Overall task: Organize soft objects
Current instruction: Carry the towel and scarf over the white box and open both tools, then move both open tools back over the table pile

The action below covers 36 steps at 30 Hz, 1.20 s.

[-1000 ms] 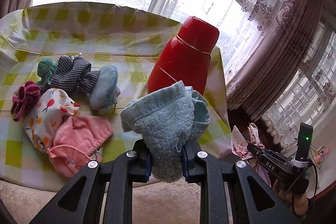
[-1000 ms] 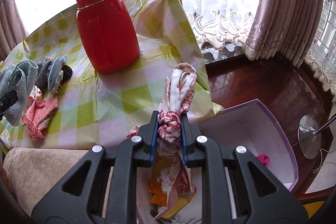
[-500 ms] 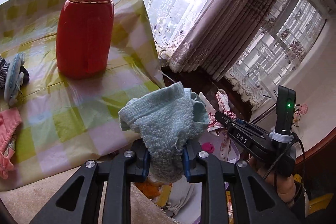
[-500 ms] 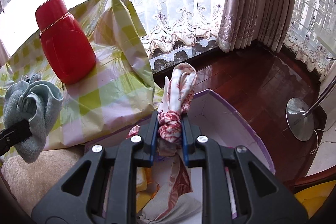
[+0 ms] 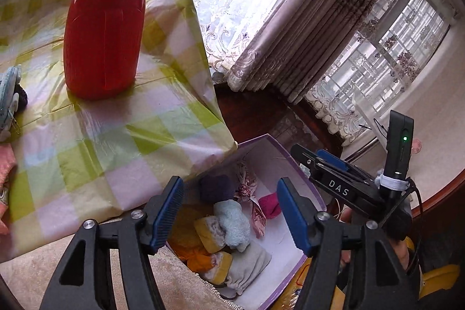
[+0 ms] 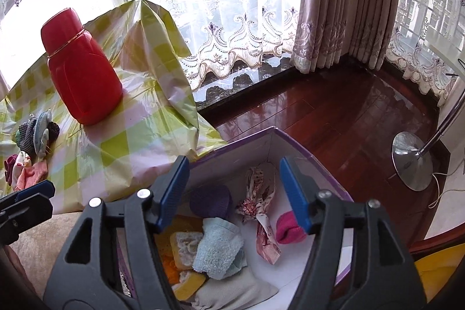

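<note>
Hovering over the box, the left gripper and right gripper had just been opening, with nothing between the jaws. The blue towel and the knotted floral cloth lay inside the box. The cloths left on the table looked light and limp, best pinched at a thick fold.

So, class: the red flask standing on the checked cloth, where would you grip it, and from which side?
Grip the red flask side-on, across the narrower cap above its gold band. It stands upright, and the body looks too broad for the jaws. Come from the box side, where nothing stands in the way.
</note>
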Each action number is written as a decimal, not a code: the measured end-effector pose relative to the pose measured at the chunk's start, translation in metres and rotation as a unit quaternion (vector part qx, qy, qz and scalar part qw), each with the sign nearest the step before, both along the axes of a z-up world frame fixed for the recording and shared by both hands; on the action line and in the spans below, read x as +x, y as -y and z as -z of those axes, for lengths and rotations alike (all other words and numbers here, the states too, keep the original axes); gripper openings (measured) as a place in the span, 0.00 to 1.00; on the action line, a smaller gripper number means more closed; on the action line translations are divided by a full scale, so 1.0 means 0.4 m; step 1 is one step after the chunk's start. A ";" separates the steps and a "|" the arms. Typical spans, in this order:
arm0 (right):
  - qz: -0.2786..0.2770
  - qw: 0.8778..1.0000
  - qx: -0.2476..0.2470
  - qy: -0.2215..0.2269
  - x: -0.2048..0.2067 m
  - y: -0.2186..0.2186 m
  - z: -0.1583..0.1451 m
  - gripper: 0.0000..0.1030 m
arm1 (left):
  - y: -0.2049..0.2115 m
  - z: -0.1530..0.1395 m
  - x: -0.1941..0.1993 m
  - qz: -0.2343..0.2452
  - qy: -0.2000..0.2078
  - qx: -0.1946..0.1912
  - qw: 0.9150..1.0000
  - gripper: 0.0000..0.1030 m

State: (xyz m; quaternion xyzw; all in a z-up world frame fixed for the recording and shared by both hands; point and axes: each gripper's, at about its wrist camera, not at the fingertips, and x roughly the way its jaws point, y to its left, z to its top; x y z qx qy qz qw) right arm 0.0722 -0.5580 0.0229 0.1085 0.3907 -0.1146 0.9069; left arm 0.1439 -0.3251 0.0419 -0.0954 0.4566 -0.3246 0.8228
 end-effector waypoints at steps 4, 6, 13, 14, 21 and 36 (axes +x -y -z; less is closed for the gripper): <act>-0.019 1.000 -0.007 0.001 0.007 -0.034 -0.004 0.66 | -0.020 -0.011 -0.001 -0.008 0.013 0.004 1.000 0.65; -0.030 0.999 -0.013 0.003 0.013 -0.059 -0.008 0.66 | -0.030 -0.014 0.001 -0.014 0.020 0.007 1.000 0.65; -0.077 0.997 -0.009 0.009 0.037 -0.153 -0.017 0.66 | -0.124 -0.040 0.008 -0.067 0.057 0.020 0.996 0.65; -0.083 0.996 -0.004 0.011 0.042 -0.168 -0.018 0.66 | -0.143 -0.042 0.010 -0.077 0.060 0.021 0.995 0.65; -0.127 0.992 0.016 0.009 0.083 -0.300 -0.027 0.66 | -0.303 -0.035 0.031 -0.161 0.062 0.021 0.985 0.65; -0.207 0.978 0.004 0.023 0.169 -0.595 -0.045 0.66 | -0.649 -0.016 0.041 -0.317 0.053 0.020 0.947 0.65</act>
